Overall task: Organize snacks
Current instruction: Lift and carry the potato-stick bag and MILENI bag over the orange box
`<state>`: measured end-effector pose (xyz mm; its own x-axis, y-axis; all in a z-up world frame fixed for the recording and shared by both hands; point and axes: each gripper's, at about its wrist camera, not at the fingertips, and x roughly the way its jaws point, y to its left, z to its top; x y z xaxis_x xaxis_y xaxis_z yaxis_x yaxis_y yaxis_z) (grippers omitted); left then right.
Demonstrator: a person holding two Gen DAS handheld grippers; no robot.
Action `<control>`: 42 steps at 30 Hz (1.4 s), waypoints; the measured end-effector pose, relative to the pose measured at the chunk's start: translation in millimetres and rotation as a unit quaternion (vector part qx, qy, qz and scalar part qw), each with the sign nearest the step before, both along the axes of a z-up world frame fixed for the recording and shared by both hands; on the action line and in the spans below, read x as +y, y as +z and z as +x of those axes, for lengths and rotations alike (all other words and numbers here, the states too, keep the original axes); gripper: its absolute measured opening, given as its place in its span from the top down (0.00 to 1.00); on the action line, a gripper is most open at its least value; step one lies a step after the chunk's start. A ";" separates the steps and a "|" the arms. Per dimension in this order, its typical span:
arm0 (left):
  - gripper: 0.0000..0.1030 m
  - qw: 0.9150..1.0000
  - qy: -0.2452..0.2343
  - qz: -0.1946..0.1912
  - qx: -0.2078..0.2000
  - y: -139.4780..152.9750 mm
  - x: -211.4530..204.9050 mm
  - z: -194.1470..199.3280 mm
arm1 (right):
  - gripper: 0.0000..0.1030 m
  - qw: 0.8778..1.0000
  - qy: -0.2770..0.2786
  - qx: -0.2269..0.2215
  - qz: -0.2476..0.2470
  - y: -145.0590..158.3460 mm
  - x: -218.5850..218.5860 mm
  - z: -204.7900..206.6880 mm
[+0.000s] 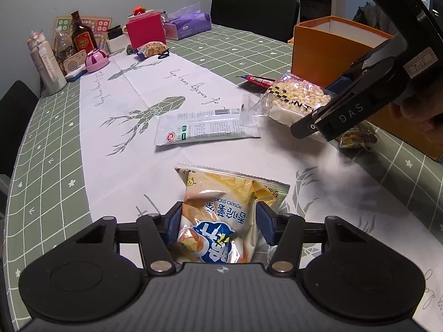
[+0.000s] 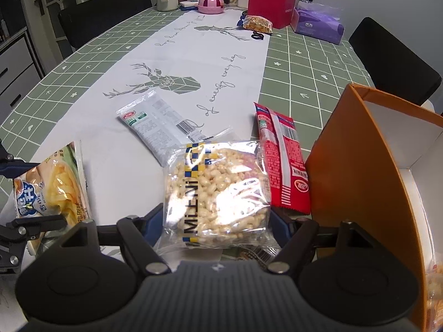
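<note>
My left gripper is shut on a yellow potato sticks bag, seen also in the right wrist view. My right gripper is shut on a clear bag of puffed rice and holds it above the table beside the orange box; it also shows in the left wrist view. A white snack packet and a red snack packet lie flat on the white runner.
The open orange box stands at the right. A small snack packet lies at its base. At the table's far end stand a pink box, tissue pack, bottles, a peanut bag. Black chairs surround the table.
</note>
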<state>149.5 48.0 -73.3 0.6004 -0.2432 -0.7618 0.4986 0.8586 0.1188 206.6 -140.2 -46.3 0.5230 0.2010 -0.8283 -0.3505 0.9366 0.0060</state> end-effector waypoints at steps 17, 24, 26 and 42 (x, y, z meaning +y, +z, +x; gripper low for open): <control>0.47 1.000 0.012 -0.004 -0.009 35.6 -10.7 -15.0 | 0.28 0.999 0.012 -0.013 0.027 18.6 -2.3 -6.5; 0.47 0.999 0.017 0.001 -0.031 63.2 -22.9 -17.2 | 0.28 0.998 0.016 -0.044 0.041 44.8 -11.8 -14.4; 0.48 0.999 0.017 -0.001 -0.038 72.1 -27.6 -18.0 | 0.28 0.997 0.022 -0.058 0.040 55.2 -14.7 -18.5; 0.47 0.996 -0.017 -0.028 -0.077 123.1 -94.1 -24.3 | 0.28 0.988 0.016 -0.129 0.079 124.0 -81.0 -48.4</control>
